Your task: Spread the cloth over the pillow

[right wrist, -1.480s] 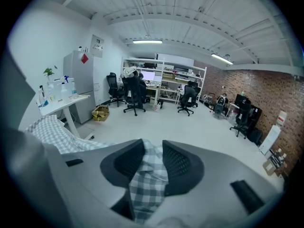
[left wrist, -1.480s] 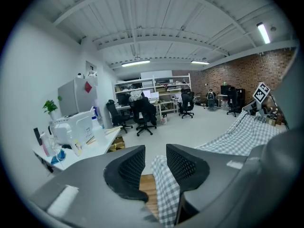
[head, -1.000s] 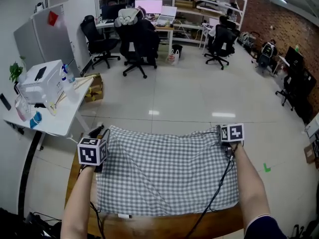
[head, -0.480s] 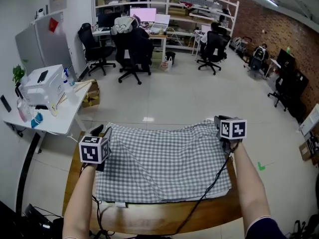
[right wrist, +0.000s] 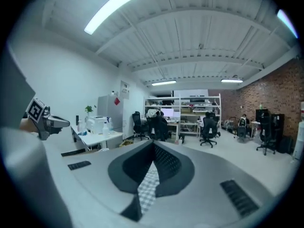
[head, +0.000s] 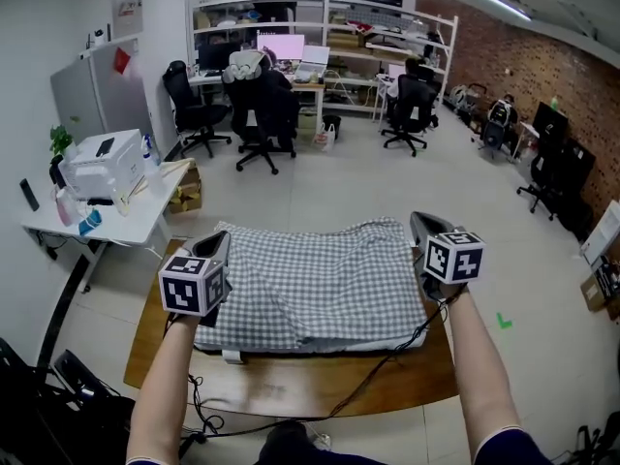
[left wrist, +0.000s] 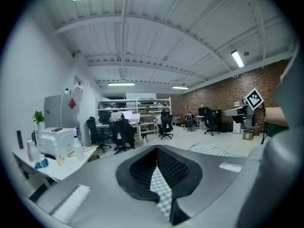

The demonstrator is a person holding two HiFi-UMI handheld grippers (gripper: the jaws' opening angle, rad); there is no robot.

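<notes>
The brown wooden table [head: 291, 387] carries the whole job, and on it the grey-and-white checked cloth [head: 315, 284] now lies humped over the white pillow [head: 387, 344], of which only a pale strip shows along the near edge. A second ago the cloth lay wider and flatter across the table. Half a second ago its far edge was rucked up on the right. Now that edge looks straighter and the fabric sits closer round the pillow.

The left gripper [left wrist: 156, 148] is at the cloth's far-left corner and the right gripper [right wrist: 153, 144] at its far-right corner. Both stand higher in the head view than before. Their jaws have just been closing, and each pair is now pressed together on a thin strip of checked fabric that runs down between the pads, so both far corners are held.

This looks like a lift-and-reset: the cover is roughly in place, and with both corners pinched the person can pull it taut and lay the far side down evenly.
</notes>
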